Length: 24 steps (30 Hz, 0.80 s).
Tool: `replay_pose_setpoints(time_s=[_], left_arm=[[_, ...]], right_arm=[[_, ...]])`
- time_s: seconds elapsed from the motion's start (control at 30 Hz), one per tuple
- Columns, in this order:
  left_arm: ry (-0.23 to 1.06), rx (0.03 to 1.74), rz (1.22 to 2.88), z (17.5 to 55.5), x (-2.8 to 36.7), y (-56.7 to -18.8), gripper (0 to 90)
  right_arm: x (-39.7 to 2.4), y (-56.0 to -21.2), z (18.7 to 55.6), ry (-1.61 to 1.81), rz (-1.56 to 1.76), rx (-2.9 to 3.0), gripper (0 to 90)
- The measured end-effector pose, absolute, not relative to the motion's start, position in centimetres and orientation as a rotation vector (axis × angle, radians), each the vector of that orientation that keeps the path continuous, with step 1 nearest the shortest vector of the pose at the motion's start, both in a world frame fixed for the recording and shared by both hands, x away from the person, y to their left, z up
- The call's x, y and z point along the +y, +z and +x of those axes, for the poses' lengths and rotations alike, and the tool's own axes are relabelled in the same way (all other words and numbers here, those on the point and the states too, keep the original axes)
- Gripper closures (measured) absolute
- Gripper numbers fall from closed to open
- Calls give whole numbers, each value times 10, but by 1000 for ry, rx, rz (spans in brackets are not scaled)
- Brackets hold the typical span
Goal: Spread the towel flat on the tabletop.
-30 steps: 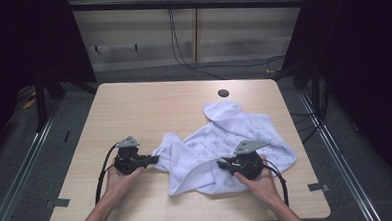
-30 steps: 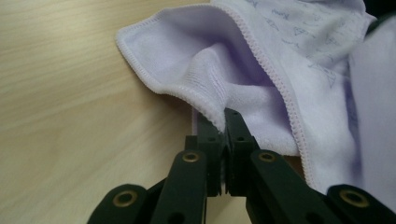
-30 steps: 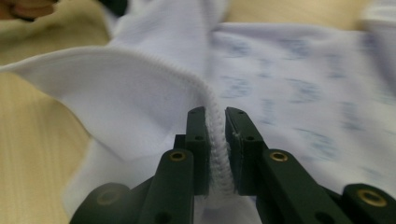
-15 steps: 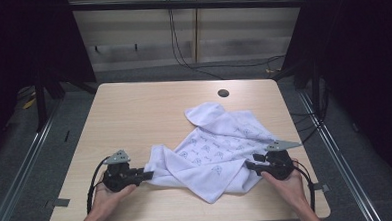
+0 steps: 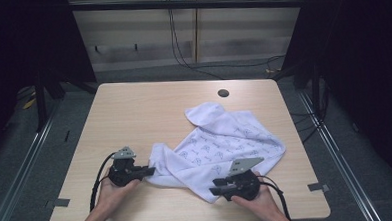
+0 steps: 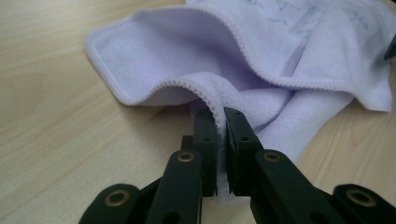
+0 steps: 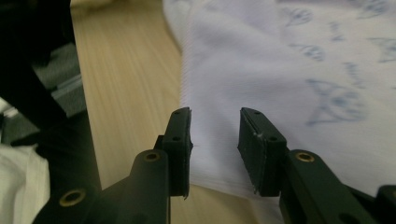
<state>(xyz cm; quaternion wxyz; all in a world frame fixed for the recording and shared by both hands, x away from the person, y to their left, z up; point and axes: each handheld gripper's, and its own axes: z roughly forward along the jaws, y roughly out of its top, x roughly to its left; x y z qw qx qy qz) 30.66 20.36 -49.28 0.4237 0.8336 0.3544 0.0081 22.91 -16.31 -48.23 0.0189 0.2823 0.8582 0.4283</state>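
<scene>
The left gripper [image 6: 219, 135] is clamped on the hemmed edge of the white printed cloth [image 5: 225, 144], which lies rumpled on the bench [image 5: 149, 112]. The right gripper [image 7: 215, 140], having just narrowed, stands apart astride the near edge. It should likely seat deeper before pinching, then draw the cloth taut. No containers are present.

Black tongs [image 6: 220, 135], brass rivets, grey three-cornered plates.

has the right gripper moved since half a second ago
Yes. The right gripper has come in from the table's right edge, leftward and nearer its front edge; its jaws, closing, straddle the cloth's edge.
</scene>
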Motion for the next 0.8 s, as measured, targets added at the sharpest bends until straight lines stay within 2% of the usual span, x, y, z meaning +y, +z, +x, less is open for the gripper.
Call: replay_pose_setpoints(time_s=[0.27,0.4,0.63,0.8], left_arm=[[8,899,2072,306,207,-495,813],[3,910,2060,307,208,-495,801],[2,908,2059,306,210,-494,795],[-8,896,2067,302,211,-494,795]], right_arm=[[-151,-500,224,1253,787,2753,568],[-150,-502,217,1230,703,2718,570],[-151,-501,220,1166,746,2658,862],[-158,-496,226,1278,864,2669,874]])
